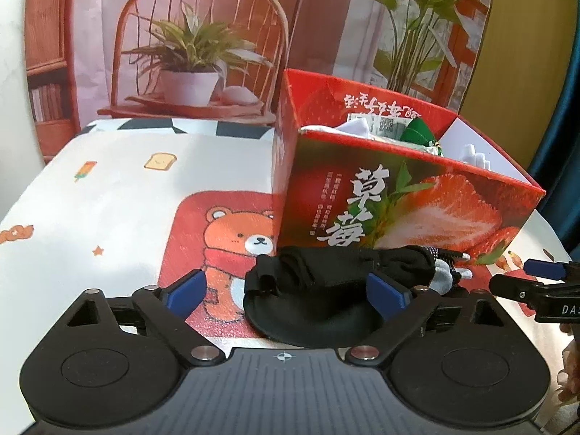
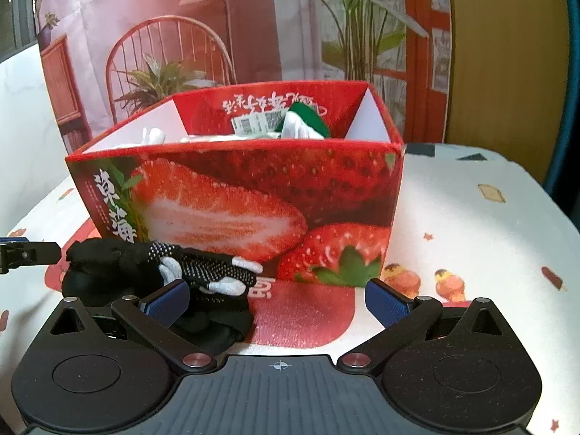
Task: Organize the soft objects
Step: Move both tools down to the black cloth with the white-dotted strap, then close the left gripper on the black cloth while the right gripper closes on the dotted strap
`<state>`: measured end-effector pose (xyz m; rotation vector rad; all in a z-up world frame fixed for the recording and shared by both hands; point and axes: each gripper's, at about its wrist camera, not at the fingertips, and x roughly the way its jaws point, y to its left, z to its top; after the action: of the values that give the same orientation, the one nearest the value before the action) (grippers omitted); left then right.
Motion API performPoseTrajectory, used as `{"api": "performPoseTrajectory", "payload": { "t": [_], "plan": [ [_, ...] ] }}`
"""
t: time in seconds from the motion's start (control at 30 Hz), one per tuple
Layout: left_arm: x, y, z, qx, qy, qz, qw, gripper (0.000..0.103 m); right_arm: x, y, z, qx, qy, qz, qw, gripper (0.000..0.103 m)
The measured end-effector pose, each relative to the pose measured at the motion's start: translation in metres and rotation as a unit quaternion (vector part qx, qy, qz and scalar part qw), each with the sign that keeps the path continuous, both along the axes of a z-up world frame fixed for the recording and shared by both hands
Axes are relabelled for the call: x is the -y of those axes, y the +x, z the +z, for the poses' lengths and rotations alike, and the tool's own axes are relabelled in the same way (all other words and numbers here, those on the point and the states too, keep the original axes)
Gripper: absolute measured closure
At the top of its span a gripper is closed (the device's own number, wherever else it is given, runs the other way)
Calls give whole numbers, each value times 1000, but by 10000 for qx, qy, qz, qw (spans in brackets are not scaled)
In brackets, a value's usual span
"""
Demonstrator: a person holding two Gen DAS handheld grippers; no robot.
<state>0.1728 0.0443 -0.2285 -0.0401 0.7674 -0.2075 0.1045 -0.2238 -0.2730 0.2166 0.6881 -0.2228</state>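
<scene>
A pile of black soft things lies on the table against the front of a red strawberry-printed box [image 1: 398,199]. It holds a black cloth bundle [image 1: 326,282] and a dotted black glove with grey fingertips [image 2: 206,270]. My left gripper [image 1: 286,291] stands open around the bundle; the right pad is at the cloth and the left pad is well clear of it. My right gripper [image 2: 278,302] is open just right of the pile, its left pad beside the glove and bare mat between the pads. Inside the box [image 2: 253,188] are white and green soft items and a paper label.
The table carries a white cloth [image 1: 108,199] with a red bear print. A printed backdrop [image 1: 199,36] of a chair and plants stands close behind the box. The table's rounded edge runs at left and right, and a blue curtain [image 1: 565,145] hangs at far right.
</scene>
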Motion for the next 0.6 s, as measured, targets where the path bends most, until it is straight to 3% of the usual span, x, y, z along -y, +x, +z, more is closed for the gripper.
{"api": "performPoseTrajectory", "payload": {
  "t": [0.13,0.3,0.6],
  "plan": [
    [2,3,-6,-83,-13,-65,9999,12,-1,2,-5,-64,62,42,10000,2],
    [3,6,-8,-138,-120,-151,9997,28,-2,7,-10,-145,114,156,9997,7],
    [20,22,-7,-169,-288,-453,9984,29,-8,22,-10,-126,204,389,9990,21]
  ]
}}
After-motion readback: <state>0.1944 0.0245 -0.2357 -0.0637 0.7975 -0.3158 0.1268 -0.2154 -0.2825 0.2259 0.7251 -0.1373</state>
